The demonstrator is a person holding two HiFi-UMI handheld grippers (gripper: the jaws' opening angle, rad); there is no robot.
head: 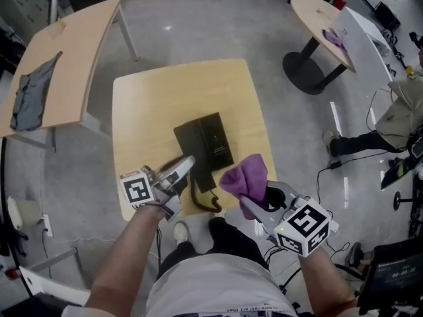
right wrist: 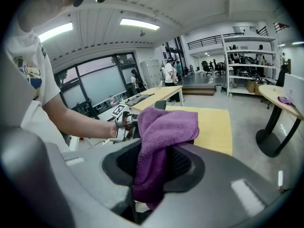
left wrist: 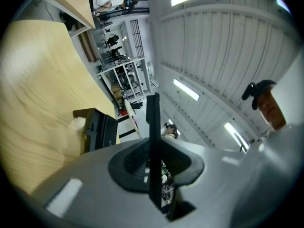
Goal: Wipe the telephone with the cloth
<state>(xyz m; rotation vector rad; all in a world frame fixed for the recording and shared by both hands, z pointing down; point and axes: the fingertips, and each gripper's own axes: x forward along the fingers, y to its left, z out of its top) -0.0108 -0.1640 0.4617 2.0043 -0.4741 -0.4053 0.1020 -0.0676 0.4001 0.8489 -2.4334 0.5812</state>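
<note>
Count: two grippers, one telephone, three cloths and three tables.

The telephone base [head: 206,144], black, lies flat near the middle of the square wooden worktop [head: 158,98], turned slightly askew to its edges. A black coiled cord [head: 206,203] runs from the base's near side toward the worktop's front edge and lies between the two grippers.

The left gripper [head: 184,169] is over the front left part of the worktop, just beside the base's near left corner. Its jaws are closed on the handset [left wrist: 152,122], which shows in the left gripper view only as a narrow black strip seen edge-on. That view is rolled, so the worktop and the base stand at its left.

The right gripper [head: 254,202] is at the front right corner of the worktop, and its jaws clamp a bunched purple cloth [head: 244,177]. The cloth's free end bulges forward, just beside the base's near right corner. Whether it touches the telephone cannot be told.

Surroundings:
- A second wooden table [head: 73,51] stands to the left with a dark grey cloth [head: 30,98] lying on it.
- A round table [head: 317,15] on a black pedestal stands at the upper right with a small purple cloth [head: 334,38] on it.
- A seated person [head: 396,121] is at the right edge, well apart from the worktop.
- Cables [head: 330,167] trail over the grey floor nearby.
</note>
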